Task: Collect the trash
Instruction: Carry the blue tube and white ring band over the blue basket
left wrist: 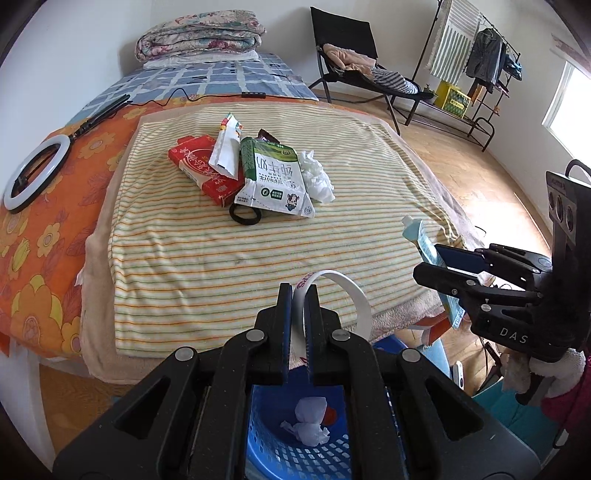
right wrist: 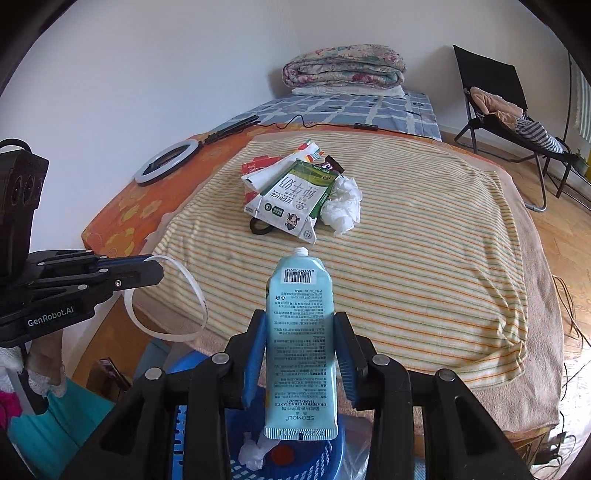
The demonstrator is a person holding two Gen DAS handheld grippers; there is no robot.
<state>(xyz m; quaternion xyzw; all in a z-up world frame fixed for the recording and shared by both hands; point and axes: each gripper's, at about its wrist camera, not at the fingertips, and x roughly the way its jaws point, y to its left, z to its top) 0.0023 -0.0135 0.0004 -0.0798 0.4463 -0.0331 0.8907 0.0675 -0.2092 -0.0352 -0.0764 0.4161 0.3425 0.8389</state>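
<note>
My left gripper (left wrist: 299, 291) is shut on a white plastic strap loop (left wrist: 356, 295) above the blue basket (left wrist: 295, 454); the same strap loop (right wrist: 173, 299) hangs from that gripper (right wrist: 157, 271) in the right wrist view. My right gripper (right wrist: 300, 325) is shut on a light-blue hand cream tube (right wrist: 300, 332) over the basket (right wrist: 314, 461). That tube (left wrist: 421, 236) also shows in the left wrist view, in the right gripper (left wrist: 443, 266). On the striped towel (left wrist: 258, 251) lie a green milk carton (left wrist: 273, 177), red box (left wrist: 201, 170), white wrapper (left wrist: 227, 147), crumpled tissue (left wrist: 317, 177) and black hair tie (left wrist: 245, 214).
Crumpled white paper (left wrist: 310, 421) and a red cap (left wrist: 330, 415) lie in the basket. A ring light (left wrist: 33, 173) rests on the orange sheet at left. A folded quilt (left wrist: 199, 33) sits at the bed's far end. A black chair (left wrist: 351, 59) and clothes rack (left wrist: 472, 66) stand on the wood floor.
</note>
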